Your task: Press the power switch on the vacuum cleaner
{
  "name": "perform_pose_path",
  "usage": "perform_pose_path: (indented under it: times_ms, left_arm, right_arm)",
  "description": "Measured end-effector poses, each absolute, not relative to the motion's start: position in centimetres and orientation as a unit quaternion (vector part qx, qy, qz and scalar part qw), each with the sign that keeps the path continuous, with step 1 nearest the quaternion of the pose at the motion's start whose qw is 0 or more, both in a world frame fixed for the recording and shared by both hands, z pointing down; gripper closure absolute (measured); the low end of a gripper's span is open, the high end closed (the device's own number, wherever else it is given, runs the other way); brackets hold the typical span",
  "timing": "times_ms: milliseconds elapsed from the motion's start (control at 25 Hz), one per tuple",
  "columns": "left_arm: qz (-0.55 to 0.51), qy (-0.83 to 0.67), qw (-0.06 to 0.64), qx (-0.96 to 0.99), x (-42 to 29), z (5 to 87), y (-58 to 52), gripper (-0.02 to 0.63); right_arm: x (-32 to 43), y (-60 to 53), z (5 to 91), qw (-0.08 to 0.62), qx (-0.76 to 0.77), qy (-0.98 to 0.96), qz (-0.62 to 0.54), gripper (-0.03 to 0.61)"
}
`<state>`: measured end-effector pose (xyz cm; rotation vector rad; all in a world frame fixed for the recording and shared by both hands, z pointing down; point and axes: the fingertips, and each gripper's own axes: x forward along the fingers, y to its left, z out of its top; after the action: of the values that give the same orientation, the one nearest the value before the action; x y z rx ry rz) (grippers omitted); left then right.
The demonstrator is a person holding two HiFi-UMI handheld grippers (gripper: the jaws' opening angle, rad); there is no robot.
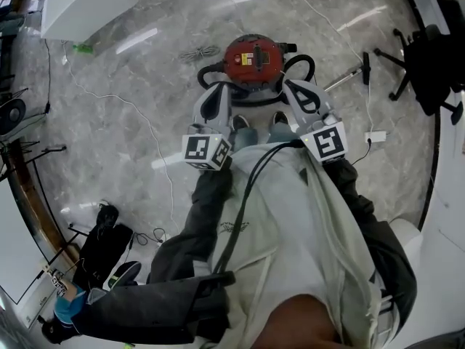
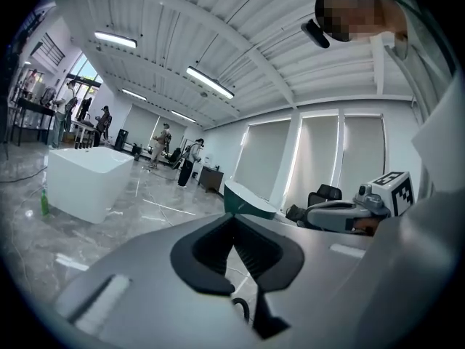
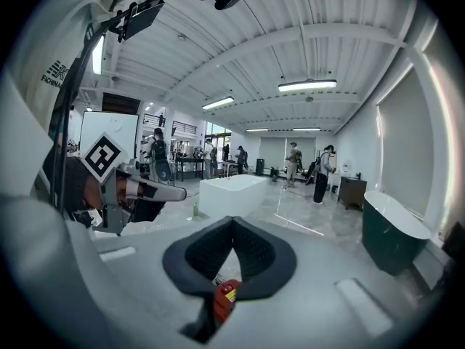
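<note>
Red round canister vacuum cleaner [image 1: 252,60] sits on grey marble floor [image 1: 123,115] at 12 o'clock | left gripper [image 1: 219,93] jaws pinched together, empty, at its 8 o'clock | right gripper [image 1: 293,90] same, 4 o'clock | guess: shut tips make a firmer poker, neither looks down on it yet

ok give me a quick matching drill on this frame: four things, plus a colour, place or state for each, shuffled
Things:
1. vacuum cleaner
2. office chair
3. tub
4. left gripper

Descriptions:
A. jaws together, holding nothing
B. white, on the floor off to the left
C. red top, on the floor straight ahead
D. black, on the floor off to the right

Pairs: 1-C, 2-D, 3-B, 4-A
</note>
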<state>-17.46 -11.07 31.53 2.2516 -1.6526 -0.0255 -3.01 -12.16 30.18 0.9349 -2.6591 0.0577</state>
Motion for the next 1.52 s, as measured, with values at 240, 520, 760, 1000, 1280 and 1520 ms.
perform_pose_path:
  times_ms: [240,520,760,1000,1280,1520]
  left_arm:
    - [0.022,-0.591,0.198,0.782,-18.8,35.0,-12.3,0.609]
    - [0.056,-0.600,0.246,0.759,-19.2,42.9,-15.4,0.609]
    - [0.061,-0.615,0.267,0.740,-20.9,50.8,-17.6,0.609]
    - [0.081,-0.608,0.273,0.741,-21.9,54.9,-18.9,0.609]
    - [0.088,-0.602,0.283,0.741,-22.8,59.3,-20.9,0.609]
    - [0.164,-0.562,0.344,0.734,-21.2,69.5,-22.4,0.609]
  right_arm:
    - [-3.4,-13.1,32.6,0.181,0.331,-0.925,0.040,0.580]
    - [-4.2,-16.2,41.0,0.225,0.324,-0.914,0.093,0.580]
    - [-6.5,-19.0,49.2,0.251,0.324,-0.906,0.104,0.580]
    - [-8.8,-20.4,54.4,0.270,0.310,-0.904,0.114,0.580]
    - [-9.7,-21.6,58.3,0.285,0.311,-0.898,0.122,0.580]
    - [-9.2,-21.7,61.0,0.305,0.302,-0.893,0.133,0.580]
